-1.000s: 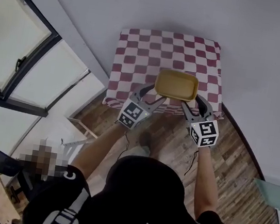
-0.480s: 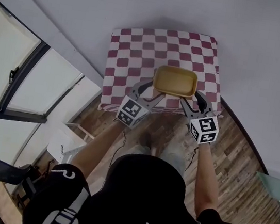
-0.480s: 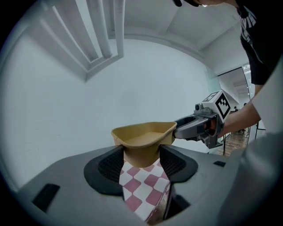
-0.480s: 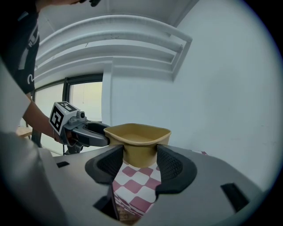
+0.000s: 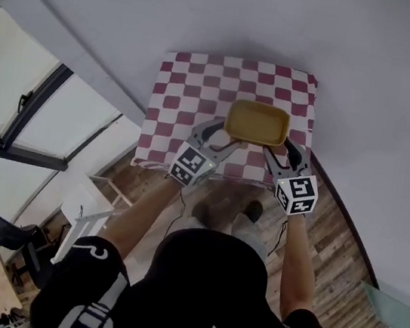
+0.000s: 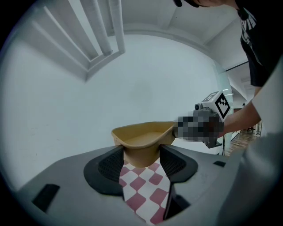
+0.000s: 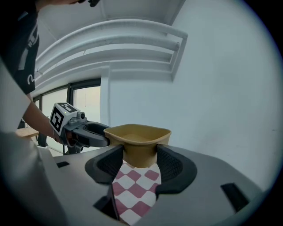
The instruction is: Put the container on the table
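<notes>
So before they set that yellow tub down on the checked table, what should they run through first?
1. Left gripper is shut on the container: ok.
2. Right gripper is shut on its other end: ok.
3. Container is over the table, with checks showing beneath it in both gripper views: ok.
4. Rim looks about level: ok.
5. Nothing else shows on the cloth where it would land: ok.
6. Gap between the container's bottom and the cloth: cannot tell.
</notes>
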`<state>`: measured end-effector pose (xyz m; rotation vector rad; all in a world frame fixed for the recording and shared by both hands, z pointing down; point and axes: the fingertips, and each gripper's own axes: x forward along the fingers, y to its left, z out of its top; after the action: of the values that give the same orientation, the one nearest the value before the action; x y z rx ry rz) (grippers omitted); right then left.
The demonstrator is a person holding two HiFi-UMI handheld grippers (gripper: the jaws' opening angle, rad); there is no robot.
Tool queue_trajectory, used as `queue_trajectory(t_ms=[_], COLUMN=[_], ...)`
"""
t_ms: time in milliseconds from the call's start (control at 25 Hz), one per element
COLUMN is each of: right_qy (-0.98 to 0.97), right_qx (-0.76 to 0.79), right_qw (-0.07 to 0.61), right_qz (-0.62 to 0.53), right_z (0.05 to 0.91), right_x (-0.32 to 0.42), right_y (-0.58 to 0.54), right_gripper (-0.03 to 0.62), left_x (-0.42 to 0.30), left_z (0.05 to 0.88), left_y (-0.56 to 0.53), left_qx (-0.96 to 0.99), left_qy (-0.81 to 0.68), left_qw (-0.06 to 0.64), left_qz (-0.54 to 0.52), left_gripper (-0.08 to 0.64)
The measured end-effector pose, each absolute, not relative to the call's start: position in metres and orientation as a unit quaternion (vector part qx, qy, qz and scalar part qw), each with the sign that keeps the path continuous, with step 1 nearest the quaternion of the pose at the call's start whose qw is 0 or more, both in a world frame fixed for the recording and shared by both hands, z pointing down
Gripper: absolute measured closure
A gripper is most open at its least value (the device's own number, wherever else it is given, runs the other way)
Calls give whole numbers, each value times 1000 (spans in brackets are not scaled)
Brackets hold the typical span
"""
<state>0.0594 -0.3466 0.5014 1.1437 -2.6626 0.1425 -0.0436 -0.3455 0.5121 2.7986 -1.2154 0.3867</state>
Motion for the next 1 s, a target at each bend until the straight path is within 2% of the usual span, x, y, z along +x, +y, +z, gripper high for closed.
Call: queue_trajectory(t_ms=[480,1000], right_qy=[-940,-958], right_qx=[322,268], right_qw=[108,94], right_qz=[34,19], right_z=[489,479], right_x=[134,156], right_y=[-426,-449], right_gripper=[339,339], left_x=[33,58], left_z=[498,484], left_y=[-410,-421], left_qx=[876,843], left_qy=[-459,-514], left_qw=[4,-11], left_qz=[149,158], left_gripper=[293,293])
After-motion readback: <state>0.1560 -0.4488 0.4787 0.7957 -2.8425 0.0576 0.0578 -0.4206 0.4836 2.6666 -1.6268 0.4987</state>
